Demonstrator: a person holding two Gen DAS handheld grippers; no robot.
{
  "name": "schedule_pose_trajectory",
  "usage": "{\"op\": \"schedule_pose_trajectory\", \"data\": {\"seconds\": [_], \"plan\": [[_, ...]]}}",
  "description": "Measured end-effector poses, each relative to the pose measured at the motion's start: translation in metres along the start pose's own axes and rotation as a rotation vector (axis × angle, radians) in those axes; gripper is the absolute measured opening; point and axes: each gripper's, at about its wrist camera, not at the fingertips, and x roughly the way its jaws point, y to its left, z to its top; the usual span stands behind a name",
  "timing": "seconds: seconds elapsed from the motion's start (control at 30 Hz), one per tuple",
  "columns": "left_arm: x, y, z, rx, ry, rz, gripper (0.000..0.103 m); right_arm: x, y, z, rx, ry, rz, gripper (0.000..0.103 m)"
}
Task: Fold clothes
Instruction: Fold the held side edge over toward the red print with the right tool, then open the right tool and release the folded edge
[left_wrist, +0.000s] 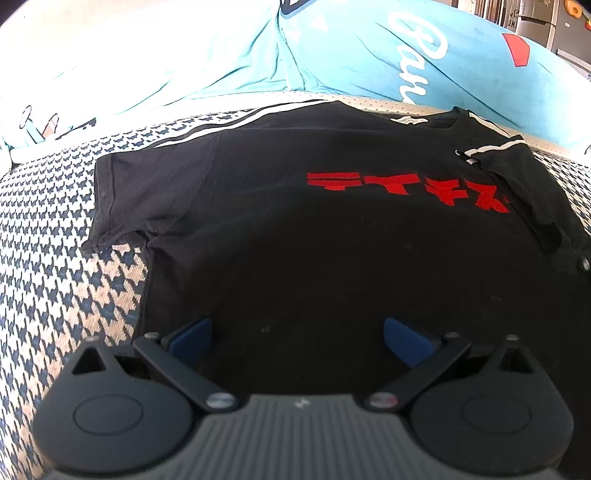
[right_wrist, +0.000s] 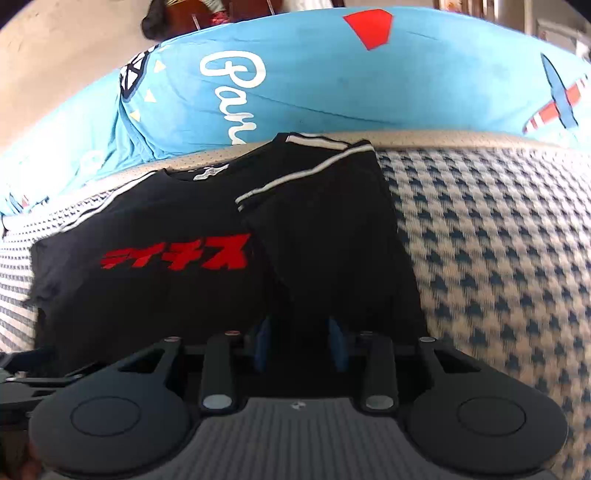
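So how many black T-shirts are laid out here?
1. The black T-shirt with red lettering lies on the houndstooth cover, one sleeve folded inward. The blue fabric behind looks like bedding; nothing shows underneath.

Surface: houndstooth-patterned cover (left_wrist: 55, 258), navy on cream, with a dotted beige border at the far edge. On it: one black T-shirt (left_wrist: 295, 240), red lettering, white-striped shoulders, one sleeve folded inward. Adjoining beyond: turquoise printed bedding (right_wrist: 332, 81).
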Motion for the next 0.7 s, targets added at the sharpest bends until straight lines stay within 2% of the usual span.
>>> {"op": "schedule_pose_trajectory", "data": {"seconds": [0.07, 0.3, 0.5, 0.7], "plan": [[0.000, 0.001, 0.000, -0.003, -0.001, -0.003, 0.103, -0.007, 0.004, -0.007, 0.028, 0.006, 0.040, 0.036], [-0.007, 0.008, 0.006, -0.023, -0.011, 0.006, 0.103, -0.015, 0.025, -0.021, -0.002, 0.008, 0.066, 0.039], [-0.013, 0.028, 0.017, -0.073, -0.054, 0.029, 0.103, -0.005, 0.029, -0.023, -0.004, 0.036, 0.049, 0.041], [-0.013, 0.052, 0.029, -0.122, -0.089, 0.070, 0.103, 0.000, 0.041, -0.029, -0.056, 0.043, 0.048, 0.057]]}}
